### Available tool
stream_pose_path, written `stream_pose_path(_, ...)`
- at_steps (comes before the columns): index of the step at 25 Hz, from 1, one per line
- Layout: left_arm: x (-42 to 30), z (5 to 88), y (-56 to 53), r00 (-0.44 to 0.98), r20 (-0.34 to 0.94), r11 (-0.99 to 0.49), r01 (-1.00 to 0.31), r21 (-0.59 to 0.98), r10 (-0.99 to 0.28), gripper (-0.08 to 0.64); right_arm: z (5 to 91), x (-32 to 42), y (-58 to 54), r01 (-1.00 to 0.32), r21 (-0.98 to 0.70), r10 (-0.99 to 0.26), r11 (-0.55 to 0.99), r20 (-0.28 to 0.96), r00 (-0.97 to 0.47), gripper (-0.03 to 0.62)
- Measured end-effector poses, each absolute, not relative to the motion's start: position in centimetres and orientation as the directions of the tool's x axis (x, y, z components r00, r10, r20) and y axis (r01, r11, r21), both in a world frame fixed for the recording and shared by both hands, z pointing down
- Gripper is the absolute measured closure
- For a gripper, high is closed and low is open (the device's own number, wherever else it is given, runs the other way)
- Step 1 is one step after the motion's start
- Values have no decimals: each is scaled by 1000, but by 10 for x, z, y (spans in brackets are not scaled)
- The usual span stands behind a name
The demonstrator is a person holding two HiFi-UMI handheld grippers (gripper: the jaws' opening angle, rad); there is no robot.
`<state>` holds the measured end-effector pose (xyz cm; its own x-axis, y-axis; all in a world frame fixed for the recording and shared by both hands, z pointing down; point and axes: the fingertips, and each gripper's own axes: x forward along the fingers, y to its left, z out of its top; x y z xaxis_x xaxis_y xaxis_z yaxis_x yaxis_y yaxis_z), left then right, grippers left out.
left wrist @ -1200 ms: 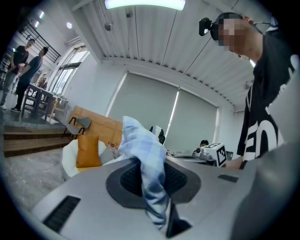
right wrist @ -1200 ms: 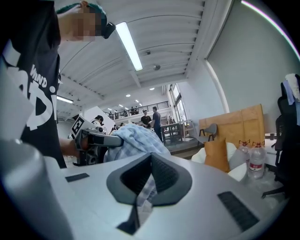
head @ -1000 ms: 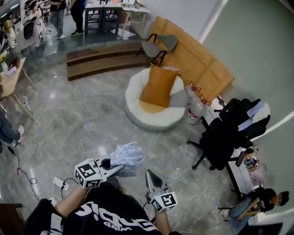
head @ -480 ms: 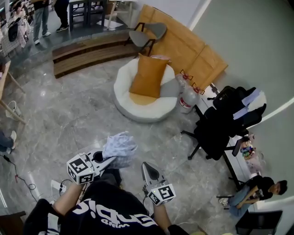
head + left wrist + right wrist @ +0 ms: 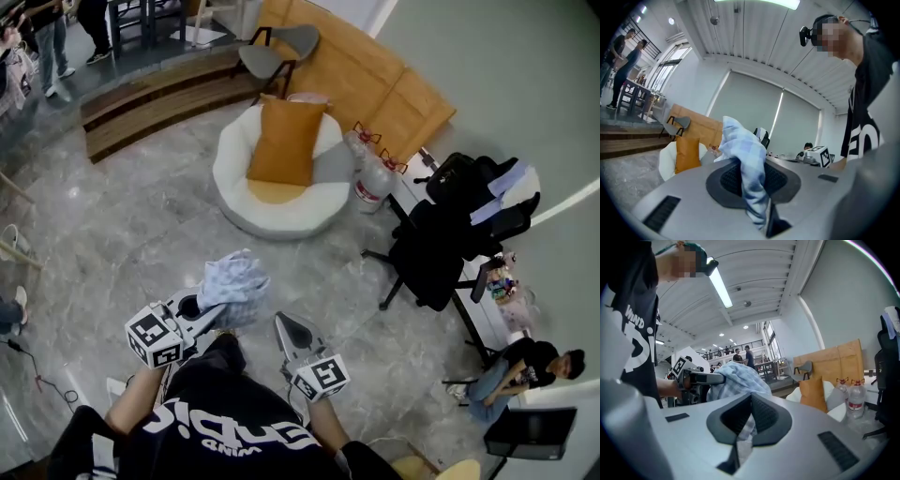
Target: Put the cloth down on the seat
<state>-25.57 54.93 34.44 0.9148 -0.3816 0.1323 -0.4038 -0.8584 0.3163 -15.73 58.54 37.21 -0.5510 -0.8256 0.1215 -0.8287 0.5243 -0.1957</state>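
Observation:
My left gripper (image 5: 208, 309) is shut on a crumpled light-blue checked cloth (image 5: 231, 280), which it holds up above the grey marble floor. In the left gripper view the cloth (image 5: 741, 146) bunches out of the pinched jaws (image 5: 751, 186). My right gripper (image 5: 287, 330) hangs just right of the cloth without touching it, its jaws shut and empty (image 5: 749, 422). The seat (image 5: 232, 199) is a round white pouf with an orange cushion (image 5: 285, 141), and it stands some way ahead on the floor.
Two water bottles (image 5: 374, 178) stand at the seat's right. A black office chair (image 5: 437, 251) draped with clothes stands further right, and a person sits low beyond it (image 5: 527, 369). A wooden panel (image 5: 380, 89), a grey chair (image 5: 278, 47) and a wooden step (image 5: 155, 101) lie behind.
The seat and room have slid up and left in the head view. Both grippers drifted slightly left. The cloth stays pinched in the left gripper.

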Motion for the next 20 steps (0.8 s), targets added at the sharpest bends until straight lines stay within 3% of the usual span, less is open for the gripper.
stream_pose_path(20, -245, 345, 367, 904, 113, -863, -428, 267, -413, 489, 366, -158, 397, -879, -166, -874, 447, 126, -469, 572)
